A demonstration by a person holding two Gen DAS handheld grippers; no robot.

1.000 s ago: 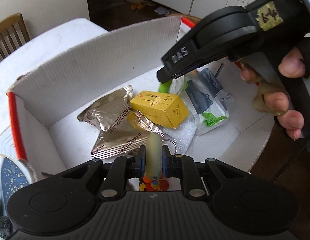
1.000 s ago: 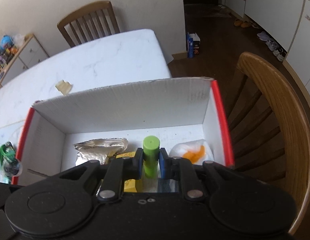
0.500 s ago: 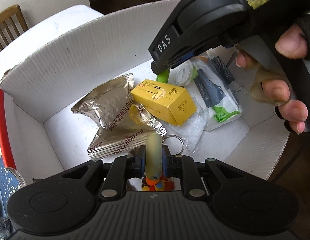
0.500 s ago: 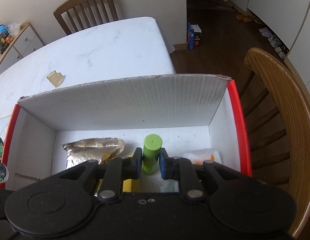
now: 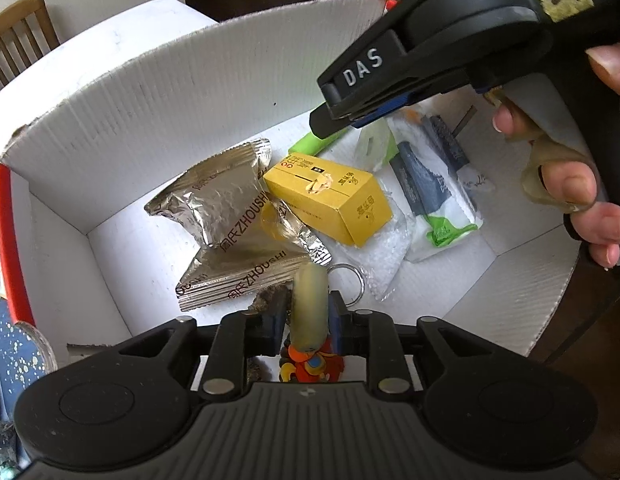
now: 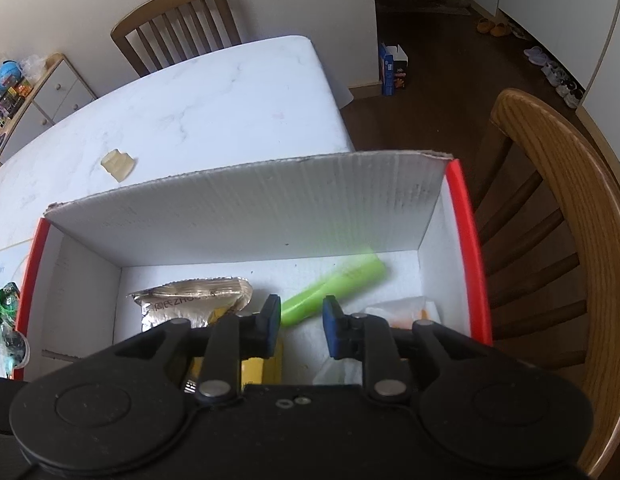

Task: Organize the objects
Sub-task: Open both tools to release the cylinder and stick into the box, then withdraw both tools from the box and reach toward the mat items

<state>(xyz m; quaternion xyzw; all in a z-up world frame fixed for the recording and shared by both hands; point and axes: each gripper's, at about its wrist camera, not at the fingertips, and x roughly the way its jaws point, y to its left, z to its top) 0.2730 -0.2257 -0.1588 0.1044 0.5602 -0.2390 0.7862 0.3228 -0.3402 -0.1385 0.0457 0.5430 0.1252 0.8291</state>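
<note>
A white corrugated box [image 5: 110,120] with red edges holds silver snack packets [image 5: 222,216], a yellow carton [image 5: 333,204] and white-blue sachets [image 5: 429,196]. My left gripper [image 5: 308,316] hangs over the box's near side with its jaws opening. A pale yellowish tube [image 5: 310,300] still stands between the pads, with a thin gap on its left. My right gripper [image 6: 298,312] is over the same box [image 6: 270,216], also opening, with nothing between its pads. A green tube [image 6: 337,280] lies slanted and blurred on the box floor beyond them. From the left wrist view the right gripper [image 5: 333,120] reaches in from the upper right, a hand on its handle.
A key ring [image 5: 345,284] and an orange cartoon charm [image 5: 310,364] lie under my left gripper. The box sits on a white marble table [image 6: 210,112] bearing a small pale piece [image 6: 118,164]. A wooden chair [image 6: 569,208] stands right of the box, another [image 6: 174,20] behind the table.
The right jaws have parted and the green tube, held upright before, has dropped onto the box floor. The left jaws have parted slightly around the pale tube.
</note>
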